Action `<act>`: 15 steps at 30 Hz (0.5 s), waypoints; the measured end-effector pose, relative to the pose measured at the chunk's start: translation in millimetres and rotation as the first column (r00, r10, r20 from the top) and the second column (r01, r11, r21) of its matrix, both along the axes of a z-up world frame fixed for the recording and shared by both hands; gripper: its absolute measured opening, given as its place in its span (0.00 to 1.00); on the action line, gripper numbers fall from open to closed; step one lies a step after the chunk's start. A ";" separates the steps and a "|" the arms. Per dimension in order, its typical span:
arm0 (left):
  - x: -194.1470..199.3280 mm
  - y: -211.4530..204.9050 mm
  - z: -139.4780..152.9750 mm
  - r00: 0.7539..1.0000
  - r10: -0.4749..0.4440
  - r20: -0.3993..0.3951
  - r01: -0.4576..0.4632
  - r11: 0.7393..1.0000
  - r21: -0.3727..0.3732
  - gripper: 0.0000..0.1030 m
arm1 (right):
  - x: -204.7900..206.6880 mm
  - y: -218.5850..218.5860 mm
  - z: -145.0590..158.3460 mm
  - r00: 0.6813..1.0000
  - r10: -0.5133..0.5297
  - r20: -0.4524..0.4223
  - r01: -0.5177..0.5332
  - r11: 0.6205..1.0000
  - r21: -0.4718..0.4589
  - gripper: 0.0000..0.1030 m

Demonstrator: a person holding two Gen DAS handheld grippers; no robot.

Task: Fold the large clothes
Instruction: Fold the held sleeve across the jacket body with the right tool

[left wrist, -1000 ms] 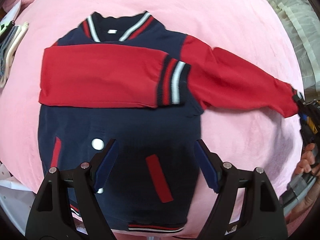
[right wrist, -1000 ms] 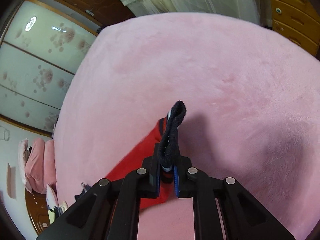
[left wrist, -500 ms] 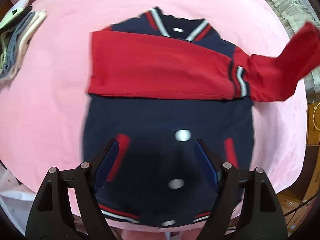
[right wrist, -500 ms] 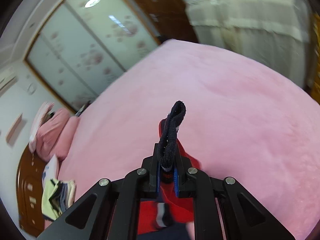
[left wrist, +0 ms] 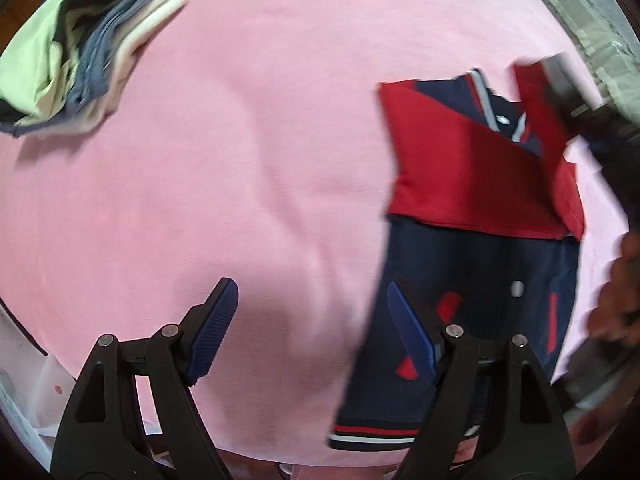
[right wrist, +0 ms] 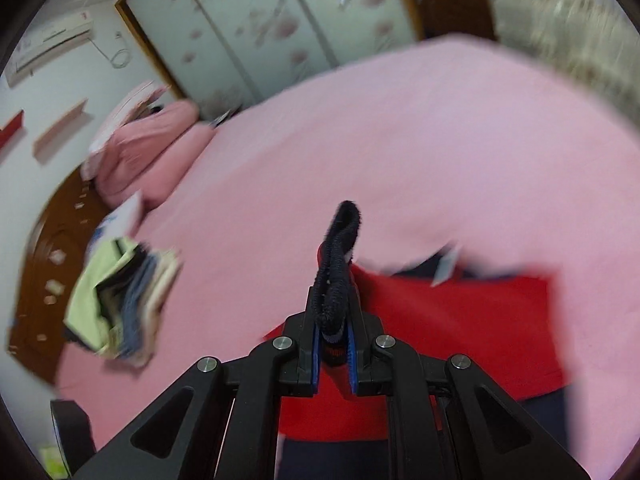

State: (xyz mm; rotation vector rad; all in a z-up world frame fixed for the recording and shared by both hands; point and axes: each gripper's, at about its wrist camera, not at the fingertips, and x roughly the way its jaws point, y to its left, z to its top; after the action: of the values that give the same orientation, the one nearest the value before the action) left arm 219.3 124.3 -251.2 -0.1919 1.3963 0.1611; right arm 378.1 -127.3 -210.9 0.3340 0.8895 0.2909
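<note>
Since the earlier frame the varsity jacket (left wrist: 476,240) has slid to the right of the left gripper (left wrist: 312,328), whose jaws stand spread over the pink blanket (left wrist: 260,140). The right gripper (right wrist: 334,356) pinches the sleeve cuff (right wrist: 338,264), carried above the jacket's folded red sleeve (right wrist: 460,320); a stack of folded clothes (right wrist: 120,300) lies to its left.

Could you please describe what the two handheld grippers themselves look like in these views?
Both the left gripper and right gripper have matte black angular linkage arms with triangular cutouts, round silver pins at the joints, and ribbed blue finger pads. No cables show.
</note>
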 end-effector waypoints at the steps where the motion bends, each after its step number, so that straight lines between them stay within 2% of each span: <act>1: -1.7 7.9 -2.2 1.000 0.008 -0.007 -0.008 1.000 0.006 0.73 | -0.6 16.3 -19.4 0.999 0.027 -0.039 -0.027 1.000 -0.014 0.10; 2: -2.6 12.0 -3.7 1.000 0.012 -0.008 -0.012 1.000 0.008 0.73 | 1.3 37.7 -39.0 0.995 0.064 -0.079 -0.068 0.996 -0.059 0.10; 4: -2.4 21.1 -7.8 1.000 0.018 -0.005 -0.018 1.000 0.000 0.73 | 1.8 61.4 -67.2 0.988 0.101 -0.116 -0.117 0.984 -0.138 0.18; 5: 0.2 21.7 -9.7 1.000 0.020 -0.007 -0.020 1.000 0.001 0.73 | -0.2 61.3 -79.2 0.984 0.113 -0.136 -0.135 0.977 -0.164 0.27; 6: 1.1 23.9 -10.4 1.000 0.020 -0.006 -0.020 1.000 -0.002 0.73 | 0.4 67.2 -90.7 0.977 0.134 -0.164 -0.161 0.973 -0.165 0.36; 8: 4.5 24.9 -11.9 1.000 0.012 -0.001 -0.012 1.000 -0.010 0.73 | -21.5 59.8 -108.7 0.967 0.178 -0.182 -0.196 0.977 -0.085 0.41; 11: 12.2 21.2 -11.2 1.000 -0.007 0.018 0.007 1.000 -0.022 0.73 | -48.7 63.3 -90.7 0.972 0.177 -0.153 -0.190 0.979 -0.071 0.53; 15: 30.1 5.8 -6.5 0.997 -0.034 0.067 0.040 0.995 -0.096 0.71 | -69.4 37.7 -70.5 0.985 0.145 -0.097 -0.155 0.982 -0.105 0.55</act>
State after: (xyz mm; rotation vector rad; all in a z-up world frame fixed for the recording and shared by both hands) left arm 249.4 130.1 -257.7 -0.2498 1.3430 0.0555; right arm 308.6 -89.6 -281.4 0.1764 1.0168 0.3663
